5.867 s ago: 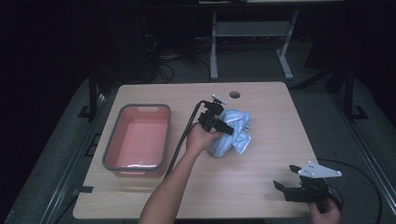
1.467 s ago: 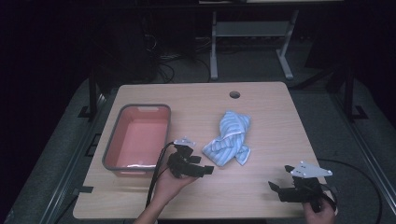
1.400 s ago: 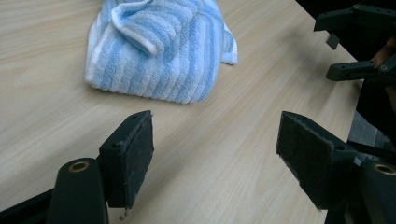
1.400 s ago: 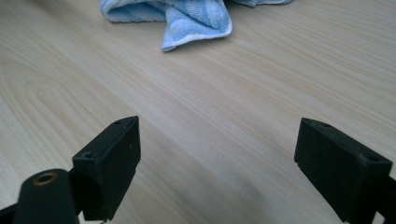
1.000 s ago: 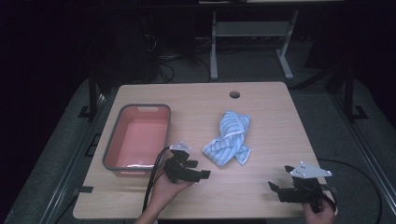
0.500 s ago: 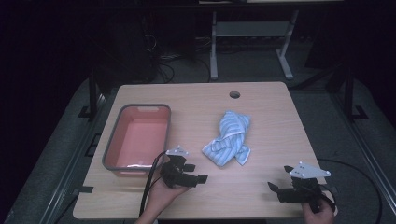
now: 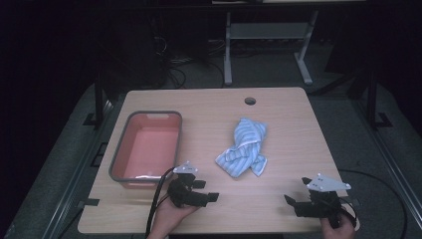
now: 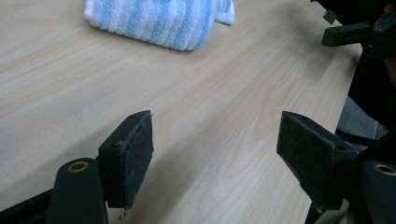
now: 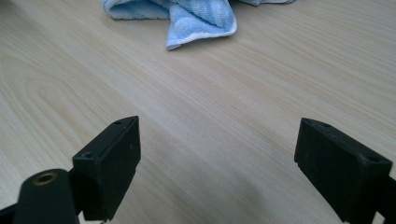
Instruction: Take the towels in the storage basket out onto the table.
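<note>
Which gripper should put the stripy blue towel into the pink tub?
Probably the left gripper: it is open, nearer the crumpled blue-and-white striped towel, and beside the pink plastic tub. The right gripper sits farther away.

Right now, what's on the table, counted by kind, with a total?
Bin: 1, pink inside, grey rim
Towel: 1, blue and white stripes, crumpled
Hand-held grippers: 2, left and right, both open and holding nothing
Total: 4
</note>
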Demonstrator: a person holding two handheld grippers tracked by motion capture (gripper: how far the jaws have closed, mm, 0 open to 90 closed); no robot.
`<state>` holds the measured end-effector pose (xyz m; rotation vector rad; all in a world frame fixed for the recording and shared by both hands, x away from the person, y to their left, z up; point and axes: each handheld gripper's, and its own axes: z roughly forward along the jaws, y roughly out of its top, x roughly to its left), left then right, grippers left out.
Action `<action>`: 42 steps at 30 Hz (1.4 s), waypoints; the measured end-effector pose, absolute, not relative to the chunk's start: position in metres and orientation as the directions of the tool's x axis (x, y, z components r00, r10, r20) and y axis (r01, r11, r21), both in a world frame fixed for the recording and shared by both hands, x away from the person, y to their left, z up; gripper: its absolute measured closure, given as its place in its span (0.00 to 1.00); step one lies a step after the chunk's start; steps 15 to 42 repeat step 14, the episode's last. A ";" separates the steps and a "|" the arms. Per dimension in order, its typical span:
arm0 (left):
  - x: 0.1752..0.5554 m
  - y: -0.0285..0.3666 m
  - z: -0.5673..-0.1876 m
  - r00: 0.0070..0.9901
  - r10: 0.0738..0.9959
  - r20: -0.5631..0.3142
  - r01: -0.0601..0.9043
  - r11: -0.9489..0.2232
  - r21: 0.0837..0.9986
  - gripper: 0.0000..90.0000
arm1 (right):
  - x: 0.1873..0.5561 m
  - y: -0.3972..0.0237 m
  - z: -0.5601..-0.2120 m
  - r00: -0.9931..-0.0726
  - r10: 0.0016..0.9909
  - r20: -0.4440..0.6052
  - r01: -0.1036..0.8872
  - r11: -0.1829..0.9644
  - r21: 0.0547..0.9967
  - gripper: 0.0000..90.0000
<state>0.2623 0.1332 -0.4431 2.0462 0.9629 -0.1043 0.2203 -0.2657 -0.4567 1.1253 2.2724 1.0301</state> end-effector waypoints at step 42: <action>0.252 0.132 -0.449 0.715 0.591 -0.374 0.649 -0.362 0.669 0.30 | 0.219 -0.266 -0.456 -0.612 0.790 -0.032 0.494 0.414 0.765 0.15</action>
